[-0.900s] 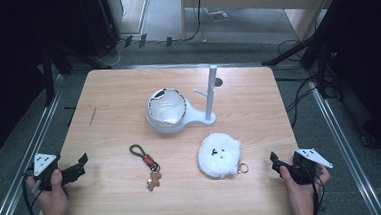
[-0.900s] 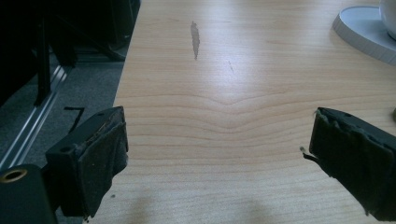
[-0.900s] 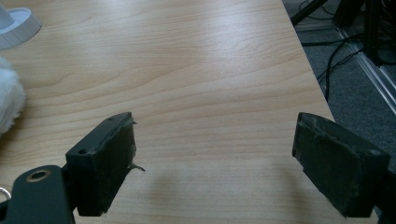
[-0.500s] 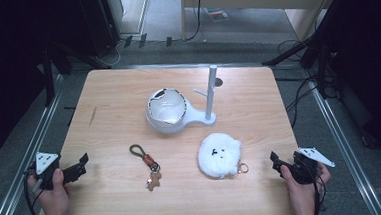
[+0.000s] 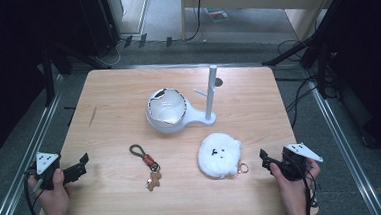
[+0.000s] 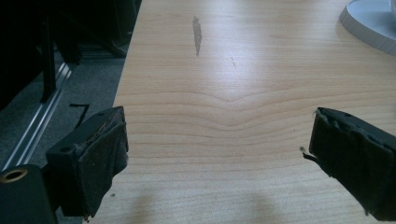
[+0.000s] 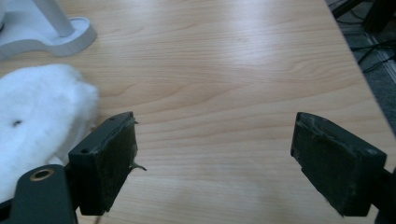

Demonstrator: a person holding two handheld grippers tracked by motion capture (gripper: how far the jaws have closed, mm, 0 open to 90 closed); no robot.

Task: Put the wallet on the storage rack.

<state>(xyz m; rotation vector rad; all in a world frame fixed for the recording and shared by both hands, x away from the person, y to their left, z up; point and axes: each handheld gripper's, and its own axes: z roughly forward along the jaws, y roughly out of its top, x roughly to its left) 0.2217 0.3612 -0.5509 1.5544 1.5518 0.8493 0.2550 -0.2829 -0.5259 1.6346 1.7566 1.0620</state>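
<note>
– What's near the right gripper [image 5: 265,159]?

– One fluffy white round plush keychain [image 5: 219,155], just beside its spread, empty jaws on the wooden counter [image 5: 258,103]. In the right gripper view its edge cuts off the plush.

– And the left gripper [image 5: 81,163]?

– Jaws spread wide too, empty. One brown looped leather cord keychain with a small gingerbread-figure charm [image 5: 149,166] lies well apart ahead of them.

– Anything beyond?

– One white bowl-shaped holder with a thin upright peg stand [image 5: 178,110], beyond both keychains. Its rim markings are hard to make out.

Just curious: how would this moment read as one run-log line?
left gripper: open, empty | right gripper: open, beside fluffy white keychain | gingerbread keychain: untouched
</note>
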